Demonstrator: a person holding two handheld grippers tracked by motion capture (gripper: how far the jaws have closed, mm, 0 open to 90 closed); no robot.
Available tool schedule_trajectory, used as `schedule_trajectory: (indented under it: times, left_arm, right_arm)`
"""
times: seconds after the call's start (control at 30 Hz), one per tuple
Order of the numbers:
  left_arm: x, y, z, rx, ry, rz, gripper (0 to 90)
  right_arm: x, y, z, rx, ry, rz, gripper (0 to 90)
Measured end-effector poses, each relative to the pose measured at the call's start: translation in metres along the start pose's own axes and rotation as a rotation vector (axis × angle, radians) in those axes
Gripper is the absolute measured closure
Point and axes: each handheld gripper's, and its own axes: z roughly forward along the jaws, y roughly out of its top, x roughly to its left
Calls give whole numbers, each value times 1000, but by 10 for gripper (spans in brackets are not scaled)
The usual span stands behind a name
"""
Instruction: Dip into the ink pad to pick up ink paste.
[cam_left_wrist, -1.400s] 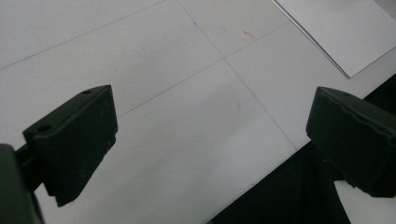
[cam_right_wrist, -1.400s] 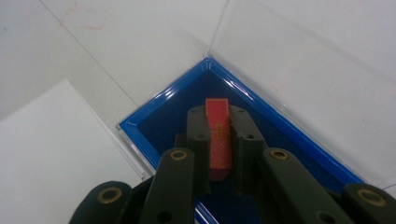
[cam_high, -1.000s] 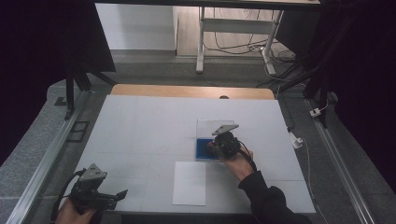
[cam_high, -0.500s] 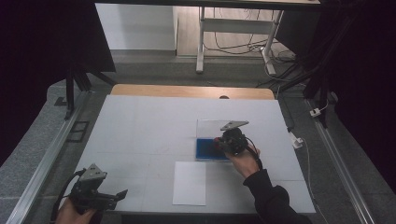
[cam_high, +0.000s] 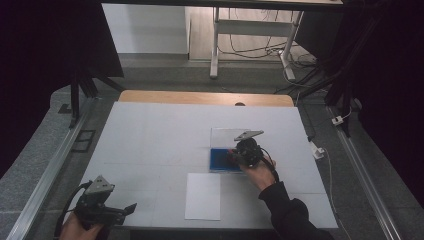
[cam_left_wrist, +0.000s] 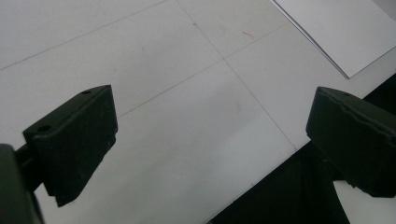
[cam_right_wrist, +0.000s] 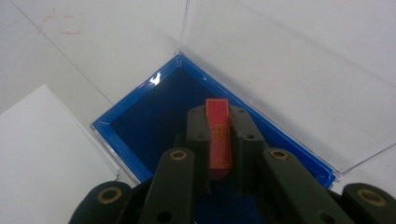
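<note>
My right claw (cam_right_wrist: 219, 140) clenched on red stamp (cam_right_wrist: 218, 135), stamp upright between jaws. Blue ink pad (cam_right_wrist: 154, 112) lay directly beneath claw, in open clear case; case lid (cam_right_wrist: 280, 60) flat on desk (cam_high: 150, 135) beyond claw. White sheet (cam_high: 203, 196) just near side of pad. My left claw (cam_left_wrist: 210, 140) released, jaws wide, nothing between, over desk's near edge, well apart from right claw.

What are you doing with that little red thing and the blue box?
A person holds tongs in each hand at a white table. The right tongs are shut on a small red block, holding it over the blue box, whose clear lid lies open. The left tongs hang open over the table's near edge, holding nothing. A white sheet of paper lies beside the box.
</note>
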Motion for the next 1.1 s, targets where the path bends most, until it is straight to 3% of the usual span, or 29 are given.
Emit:
schedule_trajectory:
  times: [0.17, 0.27, 0.4, 0.63, 0.73, 0.83, 0.87, 1.0, 1.1]
  left_arm:
    - [0, 0, 0, 2, 0, -1, 29]
    - [0, 0, 1, 4, 2, 0, 29]
    - [0, 0, 1, 3, 1, 0, 30]
    - [0, 0, 0, 1, -1, -1, 30]
    - [0, 0, 0, 0, -1, -2, 29]
    - [0, 0, 0, 0, -1, -2, 30]
    - [0, 0, 0, 1, -1, -2, 30]
    - [0, 0, 1, 2, 1, 0, 30]
    - [0, 0, 0, 1, 0, 0, 30]
  right_arm:
    - [14, 2, 2, 20, -68, -94, 802]
    - [17, 2, 2, 24, -85, -117, 802]
    - [11, 1, 2, 11, -53, -75, 803]
    - [-7, -4, 1, -25, 40, 46, 804]
    - [-4, -4, 1, -21, 27, 23, 803]
    - [6, -2, 2, -8, -28, -43, 803]
    - [6, -2, 2, -8, -28, -43, 803]
    - [16, -1, 2, 5, -81, -117, 803]
    - [13, -1, 2, 1, -64, -103, 803]
